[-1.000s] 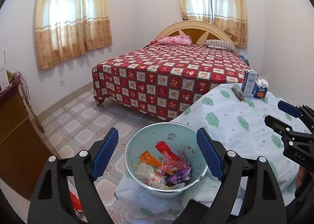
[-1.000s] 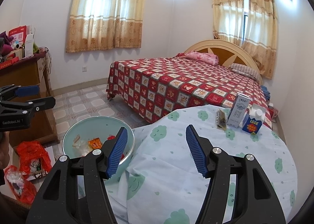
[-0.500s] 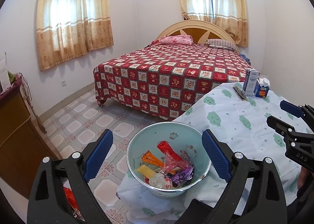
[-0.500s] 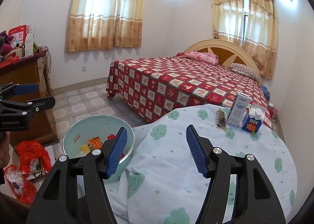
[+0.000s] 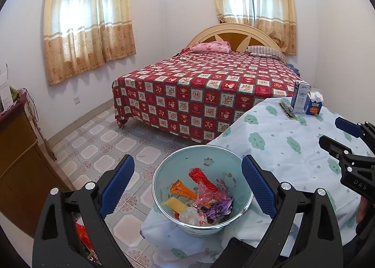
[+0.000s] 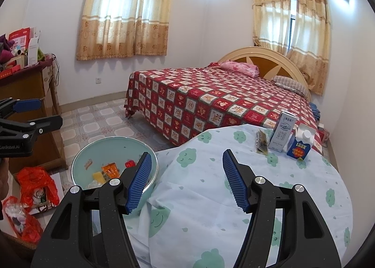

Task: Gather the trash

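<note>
On the table (image 6: 234,197): two cartons (image 6: 283,134), one basin (image 5: 211,162).

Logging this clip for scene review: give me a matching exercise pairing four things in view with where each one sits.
Things:
1. orange wrapper
2. white carton
3. pink pillow
4. red plastic bag

Places:
A. on the floor by the wooden cabinet
B. standing at the far edge of the cloud-print tablecloth
C. inside the pale green bowl
D. at the head of the bed

Pairs: 1-C, 2-B, 3-D, 4-A
</note>
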